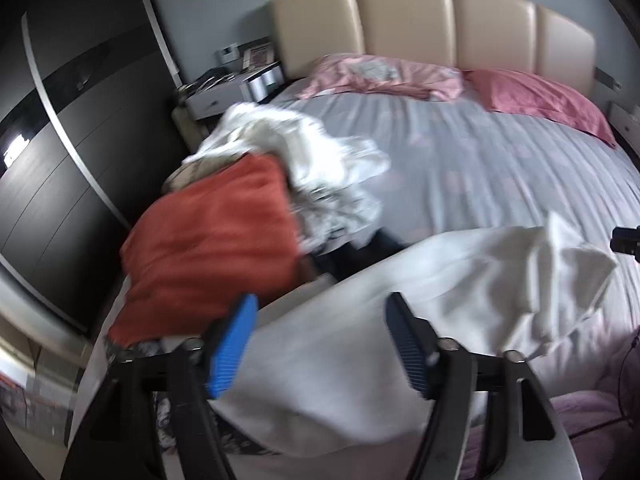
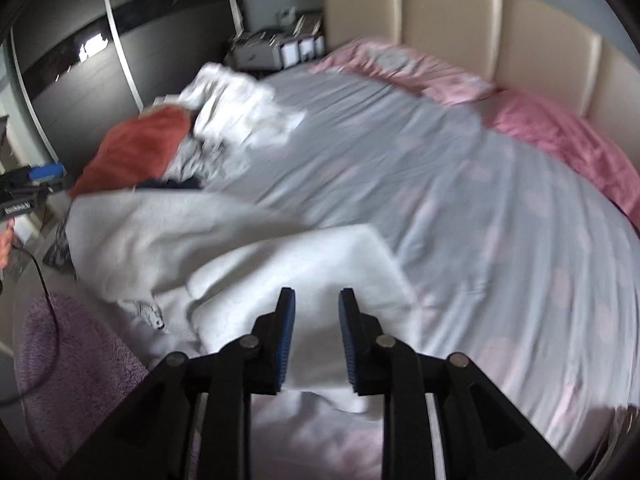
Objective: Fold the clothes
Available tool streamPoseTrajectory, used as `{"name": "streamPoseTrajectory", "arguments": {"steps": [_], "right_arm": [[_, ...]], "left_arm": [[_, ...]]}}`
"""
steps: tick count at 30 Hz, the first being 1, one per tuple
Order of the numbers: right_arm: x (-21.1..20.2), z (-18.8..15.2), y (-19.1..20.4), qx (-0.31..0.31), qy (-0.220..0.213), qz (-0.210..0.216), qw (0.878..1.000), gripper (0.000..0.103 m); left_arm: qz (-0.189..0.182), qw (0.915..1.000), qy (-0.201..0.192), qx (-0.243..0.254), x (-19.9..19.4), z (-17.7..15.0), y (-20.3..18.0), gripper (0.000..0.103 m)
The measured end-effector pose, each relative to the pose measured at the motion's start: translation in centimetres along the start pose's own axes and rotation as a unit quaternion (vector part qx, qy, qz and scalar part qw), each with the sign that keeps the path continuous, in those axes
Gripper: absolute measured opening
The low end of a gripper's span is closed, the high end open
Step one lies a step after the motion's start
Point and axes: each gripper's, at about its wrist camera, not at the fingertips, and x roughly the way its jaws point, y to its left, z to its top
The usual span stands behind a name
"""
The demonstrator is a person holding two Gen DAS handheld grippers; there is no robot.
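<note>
Laundry covers the near-left part of a wide bed (image 2: 460,168) dressed in a grey sheet with pale pink patches. In the left wrist view the left gripper (image 1: 322,300) has its blue pads set well apart, and a white garment (image 1: 400,300) lies on the sheet beneath and beyond them, running off toward 2 o'clock, where one end stands up in a loose peak; the pads do not press on it. At 10 o'clock from that gripper sits an orange-red cloth (image 1: 212,240), and behind it, toward 12 o'clock, a heap of crumpled white clothes (image 1: 304,152) with something dark tucked under its near edge. The right wrist view shows the right gripper (image 2: 316,296) with a narrow gap between its pads, poised over the same white garment (image 2: 280,272); the frame is smeared, so the cloth seems to lie under the tips rather than pinched between them, though that is hard to confirm. From there the left gripper appears at 9 o'clock, at the picture's edge, with part of a hand below it. Pink pillows (image 2: 560,136) lie at the head of the bed at 1 o'clock, against a beige padded headboard (image 2: 500,28). A cluttered bedside table (image 1: 232,84) stands at 11 o'clock, beside a dark wardrobe (image 1: 60,140).
</note>
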Motion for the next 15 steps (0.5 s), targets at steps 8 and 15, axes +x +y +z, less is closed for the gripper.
{"name": "streamPoseTrajectory", "arguments": {"steps": [8, 15], "right_arm": [[9.0, 4.0, 5.0, -0.068, 0.065, 0.060, 0.994, 0.034], [15.4, 9.9, 8.6, -0.104, 0.086, 0.094, 0.986, 0.034]], "left_arm": [[-0.013, 0.9982, 0.040, -0.043, 3.3, -3.0, 5.7, 0.074], [-0.008, 0.9976, 0.037, -0.059, 6.5, -2.2, 9.3, 0.074]]}}
